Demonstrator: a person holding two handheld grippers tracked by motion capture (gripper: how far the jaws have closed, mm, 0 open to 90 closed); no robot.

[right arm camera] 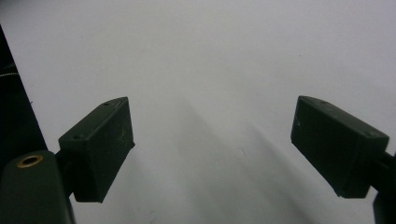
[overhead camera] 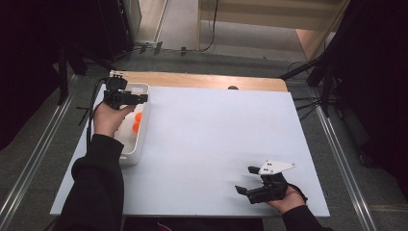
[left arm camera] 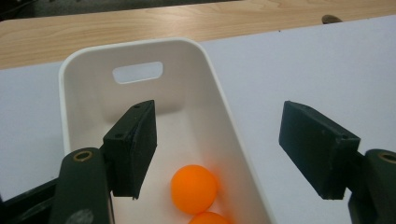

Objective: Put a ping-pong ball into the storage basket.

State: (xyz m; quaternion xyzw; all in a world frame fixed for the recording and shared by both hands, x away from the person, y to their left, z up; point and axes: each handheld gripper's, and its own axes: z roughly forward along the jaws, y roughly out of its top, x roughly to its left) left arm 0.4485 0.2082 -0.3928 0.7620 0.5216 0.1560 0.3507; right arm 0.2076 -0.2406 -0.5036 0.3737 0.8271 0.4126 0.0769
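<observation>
White rectangular table top (overhead camera: 207, 144), wooden strip along far edge; white oblong plastic bin (left arm camera: 93, 88) at left edge, holding two orange balls (left arm camera: 194, 189); left gripper (left arm camera: 217, 149) above the bin, jaws wide apart, empty; right gripper (overhead camera: 250, 180) near front right corner, jaws spread over bare table

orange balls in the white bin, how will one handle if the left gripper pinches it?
The orange ball looks smooth and round, so it will probably roll or squirt out of an off-centre pinch. It resembles a ping-pong ball, so it is likely very light and could dent under hard squeezing. The white bin walls should stop it rolling far. The left gripper is open above the bin.
</observation>
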